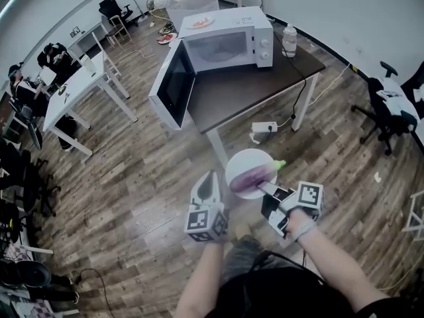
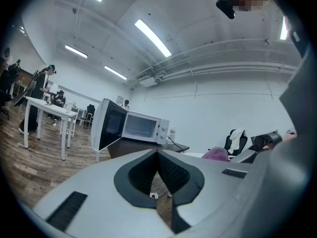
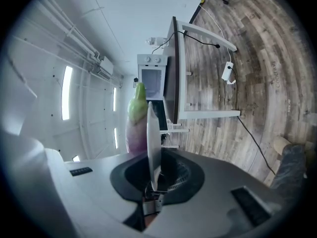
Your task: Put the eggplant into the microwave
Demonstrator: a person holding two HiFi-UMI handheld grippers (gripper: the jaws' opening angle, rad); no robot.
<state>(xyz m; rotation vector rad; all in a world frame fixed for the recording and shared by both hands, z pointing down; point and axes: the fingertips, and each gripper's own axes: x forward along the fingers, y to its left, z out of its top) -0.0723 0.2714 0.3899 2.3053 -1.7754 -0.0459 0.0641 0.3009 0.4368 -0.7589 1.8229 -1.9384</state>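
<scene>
A purple eggplant (image 1: 255,175) with a green stem lies on a white plate (image 1: 240,161). My right gripper (image 1: 268,191) is shut on the plate's near rim and holds it above the wooden floor. In the right gripper view the plate (image 3: 153,138) stands edge-on between the jaws, with the eggplant (image 3: 134,118) on its left side. The white microwave (image 1: 228,42) sits on a dark table (image 1: 245,91), and its door (image 1: 173,85) hangs wide open. My left gripper (image 1: 209,177) is beside the plate, shut and empty. Ahead of my left gripper (image 2: 157,155) is the open microwave (image 2: 141,127).
A power strip (image 1: 265,127) and its cable lie on the floor by the table's white leg. A bottle (image 1: 289,40) stands right of the microwave, and a small plate (image 1: 201,22) rests on top of it. White desks (image 1: 73,91) and seated people are at the left, an office chair (image 1: 384,111) at the right.
</scene>
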